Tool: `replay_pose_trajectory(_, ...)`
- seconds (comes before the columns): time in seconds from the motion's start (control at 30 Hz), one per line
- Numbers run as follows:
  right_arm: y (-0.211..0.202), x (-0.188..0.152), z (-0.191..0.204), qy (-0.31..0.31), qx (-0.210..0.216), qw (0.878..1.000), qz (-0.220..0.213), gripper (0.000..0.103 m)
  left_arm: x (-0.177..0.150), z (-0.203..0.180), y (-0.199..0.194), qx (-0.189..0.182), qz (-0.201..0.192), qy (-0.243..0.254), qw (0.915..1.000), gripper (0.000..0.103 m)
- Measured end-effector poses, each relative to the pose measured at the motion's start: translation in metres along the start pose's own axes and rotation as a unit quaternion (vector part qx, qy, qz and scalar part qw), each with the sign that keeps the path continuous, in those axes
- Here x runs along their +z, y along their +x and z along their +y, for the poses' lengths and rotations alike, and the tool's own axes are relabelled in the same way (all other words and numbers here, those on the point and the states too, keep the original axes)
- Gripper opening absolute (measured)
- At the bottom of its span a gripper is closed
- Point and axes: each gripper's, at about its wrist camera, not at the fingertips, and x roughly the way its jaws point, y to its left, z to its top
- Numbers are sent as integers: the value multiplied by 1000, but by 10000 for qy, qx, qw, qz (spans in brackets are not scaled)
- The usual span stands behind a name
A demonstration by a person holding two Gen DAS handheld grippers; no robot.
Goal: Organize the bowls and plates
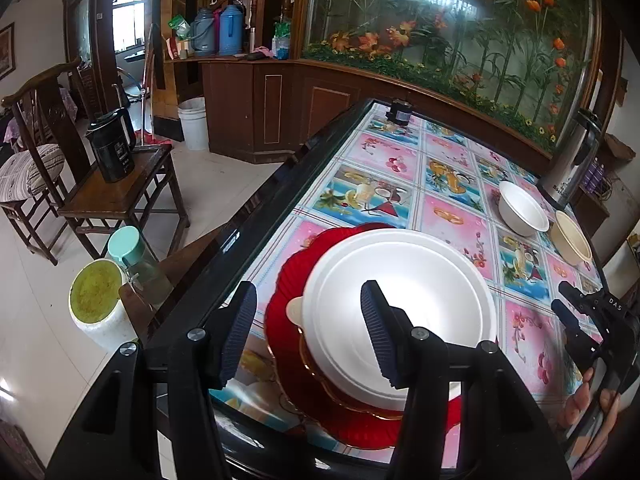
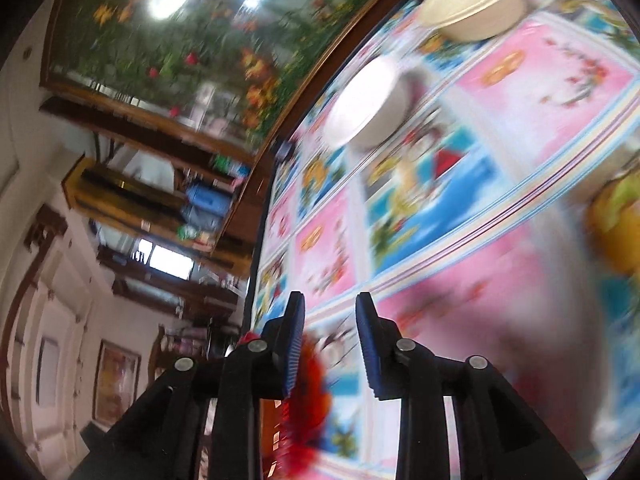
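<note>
A white plate lies on top of a stack with a cream plate edge and red scalloped plates at the table's near left edge. My left gripper is open and empty above that stack. A white bowl and a cream bowl stand further right, near each other. My right gripper is open and empty, tilted over the table; the view is blurred. It also shows in the left wrist view. The white bowl, the cream bowl and a red plate edge show there.
The table has a colourful fruit-pattern cloth and a black rim. A steel thermos stands at the far right. A small dark object sits at the far corner. Left of the table are a wooden stool with a kettle and jars.
</note>
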Motion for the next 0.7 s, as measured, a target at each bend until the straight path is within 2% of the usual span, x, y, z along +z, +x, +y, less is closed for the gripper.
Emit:
replay_pose_trajectory(0.2, -25, 30, -44, 437, -68, 9980, -447, 33, 4, -30, -11, -97, -119, 263, 9995, 53)
replay_pose_trajectory(0.3, -29, 35, -58, 660, -29, 9964, -535, 37, 6, -56, -19, -196, -250, 511, 9982, 64)
replay_pose_trajectory(0.37, -26, 38, -65, 876, 159, 9951, -440, 37, 6, -76, -23, -261, -309, 682, 9969, 65)
replay_pose_trajectory(0.53, -19, 34, -61, 754, 319, 9963, -280, 38, 11, -133, -25, -586, -376, 1110, 9914, 65)
replay_pose_trajectory(0.7, -12, 32, -63, 849, 424, 9954, -128, 41, 15, -186, -11, -888, -172, 1295, 9874, 65)
